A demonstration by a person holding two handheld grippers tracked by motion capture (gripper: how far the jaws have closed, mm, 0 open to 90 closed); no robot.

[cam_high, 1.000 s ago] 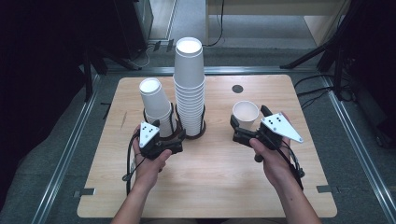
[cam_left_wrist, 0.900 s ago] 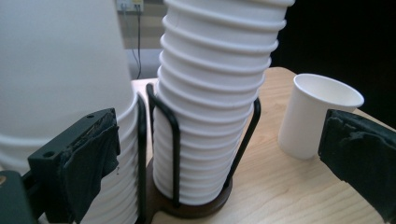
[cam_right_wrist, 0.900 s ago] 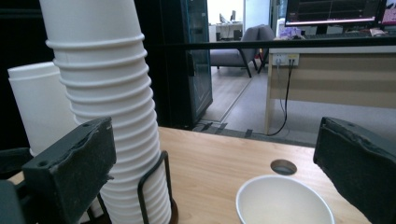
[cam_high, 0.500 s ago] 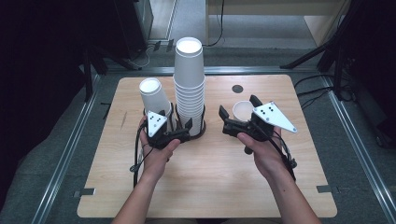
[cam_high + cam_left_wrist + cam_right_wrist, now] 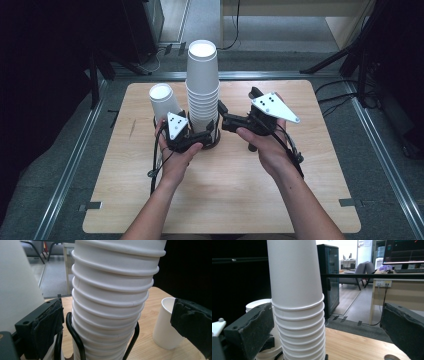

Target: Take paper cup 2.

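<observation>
While the fingers of the left gripper [image 5: 202,134] stand apart on either side of the foot of the tall cup stack [image 5: 203,87], with the black wire holder [image 5: 75,336] that rings its base just ahead of them, nothing is clamped yet; in the left gripper view one padded finger [image 5: 48,323] sits left of the stack and the other at the right edge of the view. The right gripper [image 5: 223,116] comes at the same stack from the other side, its fingers also spread wide, the stack standing between them in the right gripper view and touching neither. Just left of the stack a shorter pile of cups [image 5: 163,101] leans outward, and a single cup [image 5: 167,323] stands on the desk [image 5: 225,200] beyond the stack in the left gripper view. The step in hand looks like taking hold of the stack: the left steadying the base, the right needing to rise to an upper cup, close gently on its wall and lift straight up.
</observation>
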